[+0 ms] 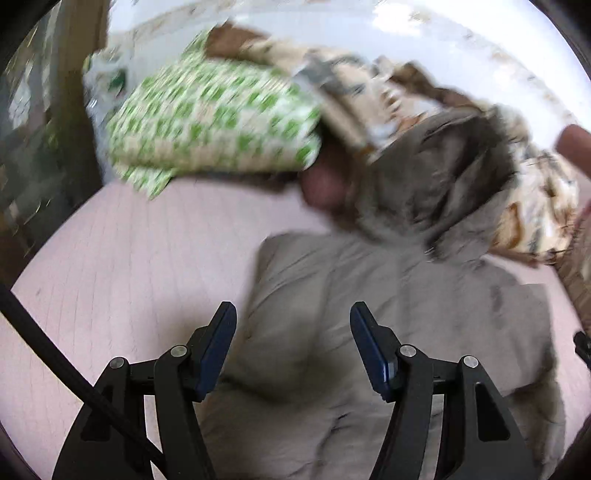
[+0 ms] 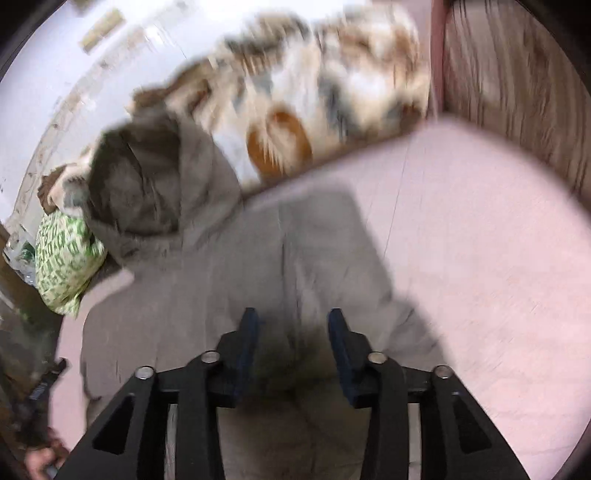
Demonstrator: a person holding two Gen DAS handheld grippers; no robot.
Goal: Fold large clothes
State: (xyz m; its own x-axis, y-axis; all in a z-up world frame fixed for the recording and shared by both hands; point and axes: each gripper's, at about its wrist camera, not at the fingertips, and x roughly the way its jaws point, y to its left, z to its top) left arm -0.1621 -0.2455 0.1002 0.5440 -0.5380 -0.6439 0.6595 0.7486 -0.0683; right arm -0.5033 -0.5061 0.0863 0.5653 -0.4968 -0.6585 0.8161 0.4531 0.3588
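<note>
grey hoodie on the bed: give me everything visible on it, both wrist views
The grey hoodie looks like soft, thick fabric, with a darker-lined hood. It lies spread, creased, on the pink sheet. The hood end rests against the patterned blanket, next to the green-and-white pillow. Both frames are motion-blurred. The left gripper and right gripper hover over its body, open, with no cloth between the pads.

1. A pale pink sheet [image 1: 122, 258] covered the bed, faint stitched lines running across it.
2. A green-and-white patterned pillow [image 1: 218, 122] lay at the head of the bed.
3. Beside the pillow sat a bundled blanket [image 2: 325, 92] printed in cream, brown and grey.
4. A white wall [image 1: 369, 22] rose behind, brightly lit.
5. A wood-grain panel [image 2: 517, 103] stood at the bed's edge.
</note>
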